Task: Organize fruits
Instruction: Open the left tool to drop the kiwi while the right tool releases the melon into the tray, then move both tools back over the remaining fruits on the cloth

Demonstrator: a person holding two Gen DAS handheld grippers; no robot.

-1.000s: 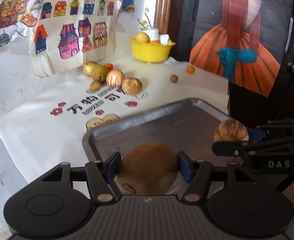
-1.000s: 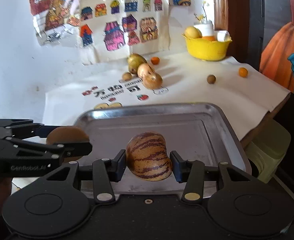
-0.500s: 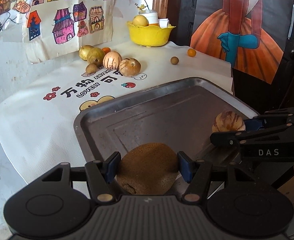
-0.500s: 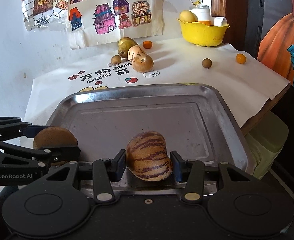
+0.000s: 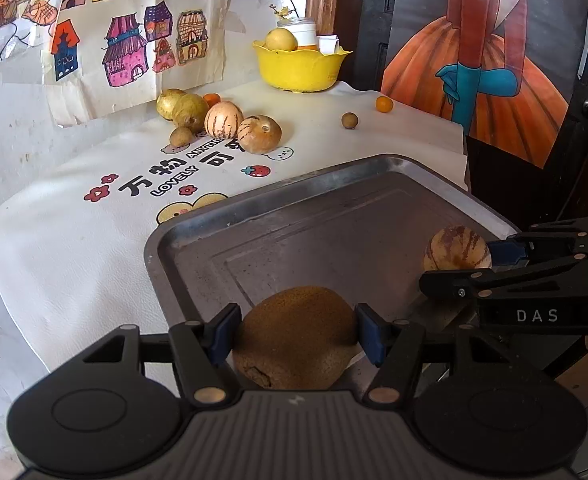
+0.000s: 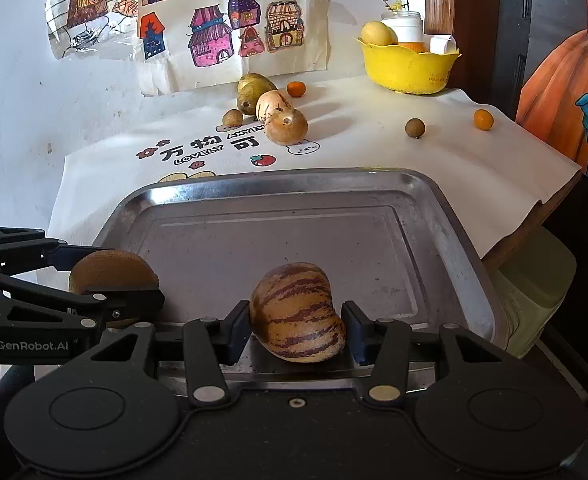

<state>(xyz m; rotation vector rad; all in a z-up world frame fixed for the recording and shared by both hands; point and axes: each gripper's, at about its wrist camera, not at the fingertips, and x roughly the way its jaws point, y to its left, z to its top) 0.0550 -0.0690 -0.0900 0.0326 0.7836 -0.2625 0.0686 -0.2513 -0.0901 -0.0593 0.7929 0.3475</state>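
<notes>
Left wrist view: my left claw (image 5: 297, 332) is clamped on a brown kiwi (image 5: 294, 344), one blue pad against each flank, at the near edge of the steel tray (image 5: 334, 182); whether the kiwi rests on the metal I cannot tell. At right, my right claw (image 5: 458, 268) reaches in from the side around a striped melon (image 5: 456, 246) over the tray's near right corner. The tray lies on the white printed cloth (image 5: 74, 248) that covers the bench. Beyond it, a cluster of loose fruits (image 5: 222, 120) lies near the wall, two small round fruits (image 5: 350, 120) lie apart to the right, and a yellow bowl (image 5: 298, 68) stands at the back. Right wrist view: my right claw (image 6: 297, 328) has its pads against both sides of the striped melon (image 6: 294, 312), whose underside meets the floor of the tray (image 6: 278, 182) by the near rim; the jaws have just been opening a little, with the melon between them and the pads touching it. At left, my left claw (image 6: 114, 276) holds the kiwi (image 6: 110, 268) over the tray's near left corner, well apart from the melon. The yellow bowl (image 6: 410, 68) stands at the bench's far right
</notes>
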